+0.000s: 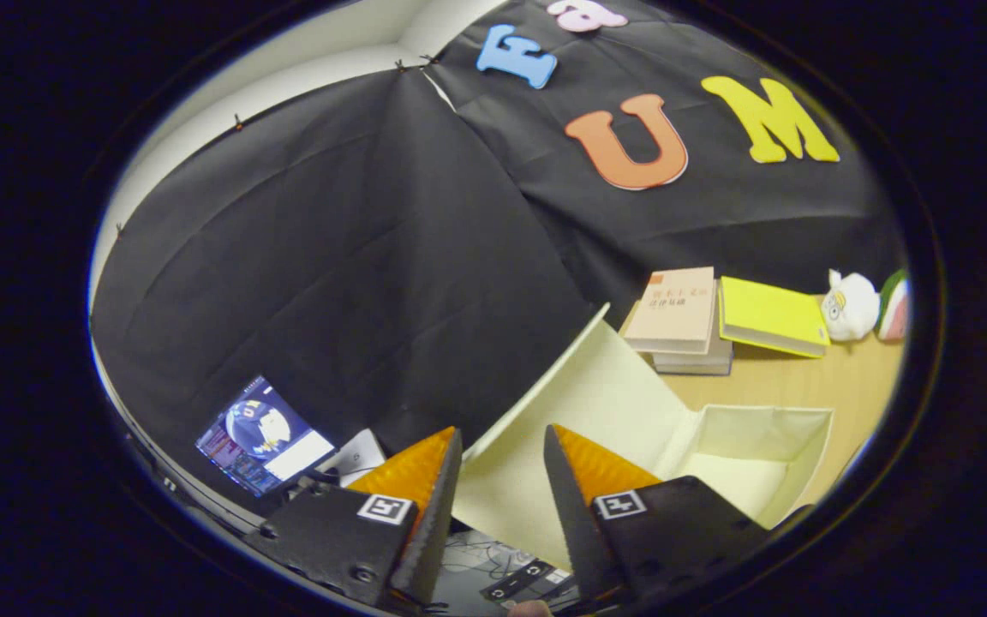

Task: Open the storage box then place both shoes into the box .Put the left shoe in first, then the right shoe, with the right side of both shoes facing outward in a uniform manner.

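From the camera on my claw (502,441), I see my two fingers spread apart with nothing pinched between them; the raised lid (579,403) of the one cream storage box (789,446) stands in the gap just ahead of the tips. The box is open, its lid tilted up and back toward the black cloth wall, and its cavity lies beyond my right finger (583,480) on the wooden table (853,381). Past the box I count three books: a tan one (675,308) stacked on a grey one (699,360), and a yellow one (769,315) just beside them. Further along sit one white plush toy (852,304) and one watermelon-slice toy (894,304), close together. Beyond my left finger (425,471), one lit screen (264,435) stands below the table's level.
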